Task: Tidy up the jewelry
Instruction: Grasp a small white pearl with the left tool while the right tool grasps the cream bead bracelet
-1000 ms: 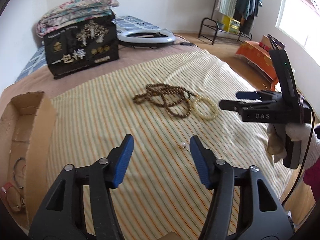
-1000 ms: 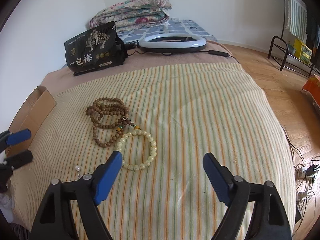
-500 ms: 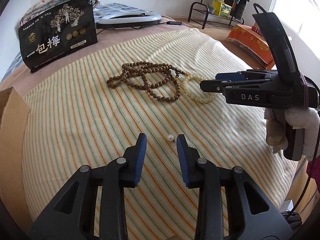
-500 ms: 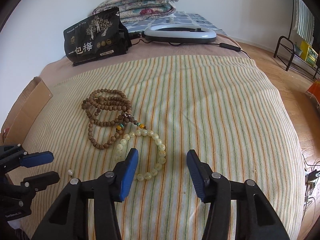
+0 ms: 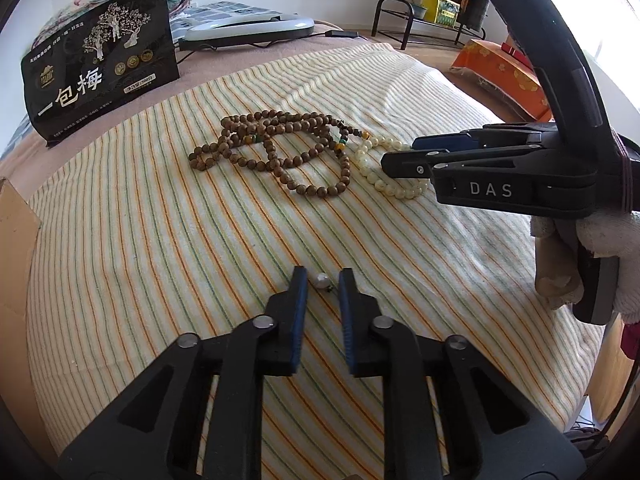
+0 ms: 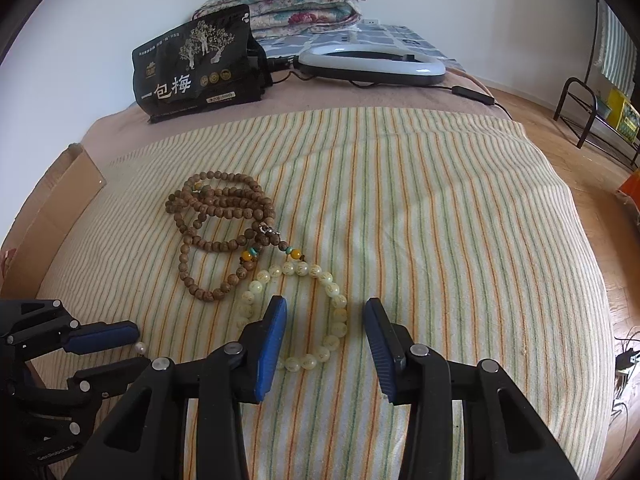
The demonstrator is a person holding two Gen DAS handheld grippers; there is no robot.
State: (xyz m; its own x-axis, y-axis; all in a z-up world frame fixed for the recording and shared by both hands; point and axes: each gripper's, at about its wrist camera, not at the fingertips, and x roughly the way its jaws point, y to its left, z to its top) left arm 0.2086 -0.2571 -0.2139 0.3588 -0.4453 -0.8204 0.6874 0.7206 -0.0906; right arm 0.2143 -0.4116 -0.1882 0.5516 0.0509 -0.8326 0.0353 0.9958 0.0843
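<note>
Left wrist view: my left gripper (image 5: 323,280) closes around a small round white pearl (image 5: 322,281) on the striped towel (image 5: 160,240), not yet pinching. Right wrist view alone shows my right gripper (image 6: 325,312) closing astride the pale cream bead bracelet (image 6: 332,288).

Each wrist camera sits behind its own tongs and looks steeply down, close over the striped blanket (image 5: 160,220) on the bed. Both views share the brown bead strand (image 5: 280,152), the black pouch (image 6: 196,64) and the ring light (image 6: 372,64).
</note>
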